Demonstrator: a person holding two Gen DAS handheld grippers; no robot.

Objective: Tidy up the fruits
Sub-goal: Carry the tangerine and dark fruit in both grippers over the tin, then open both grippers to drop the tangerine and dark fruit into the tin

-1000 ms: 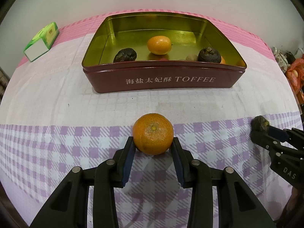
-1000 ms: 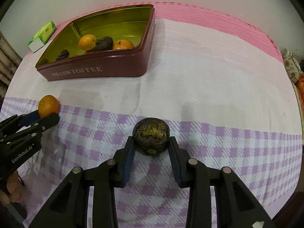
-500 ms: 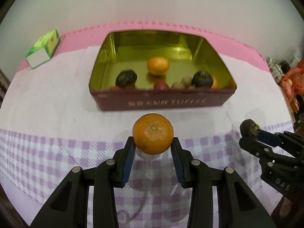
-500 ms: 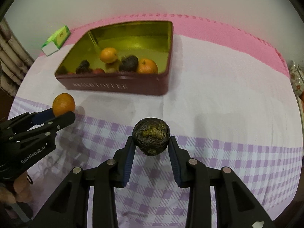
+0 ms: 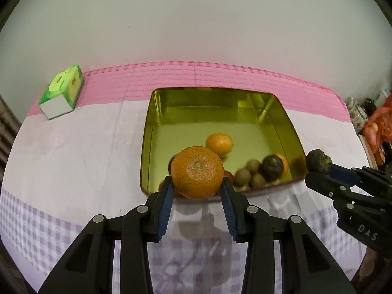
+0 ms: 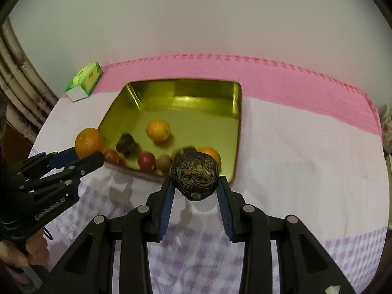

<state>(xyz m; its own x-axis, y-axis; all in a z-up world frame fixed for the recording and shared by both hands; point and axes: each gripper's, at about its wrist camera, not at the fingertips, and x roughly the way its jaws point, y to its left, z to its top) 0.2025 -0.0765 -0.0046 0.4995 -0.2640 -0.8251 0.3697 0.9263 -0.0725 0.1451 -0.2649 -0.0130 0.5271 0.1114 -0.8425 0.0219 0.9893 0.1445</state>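
Observation:
My left gripper (image 5: 197, 191) is shut on an orange mandarin (image 5: 197, 172) and holds it in the air at the near rim of the gold-lined tin (image 5: 171, 112). My right gripper (image 6: 195, 187) is shut on a dark wrinkled fruit (image 6: 195, 175), held above the tin's (image 6: 235, 122) near right corner. Inside the tin lie an orange (image 5: 219, 144), a dark fruit (image 5: 270, 169), several small brown and red fruits, and another orange (image 6: 209, 154). The left gripper with its mandarin (image 6: 89, 145) shows in the right wrist view; the right gripper's dark fruit (image 5: 318, 161) shows in the left wrist view.
A green and white carton (image 5: 61, 93) lies at the far left on the pink cloth, also in the right wrist view (image 6: 84, 83). The table is covered with white and purple checked cloth (image 5: 49, 220). Clutter and an orange bag (image 5: 377, 127) sit off the right edge.
Both grippers have risen and moved forward toward the tin, each still holding its fruit. I now look down into the tin from above its near rim.

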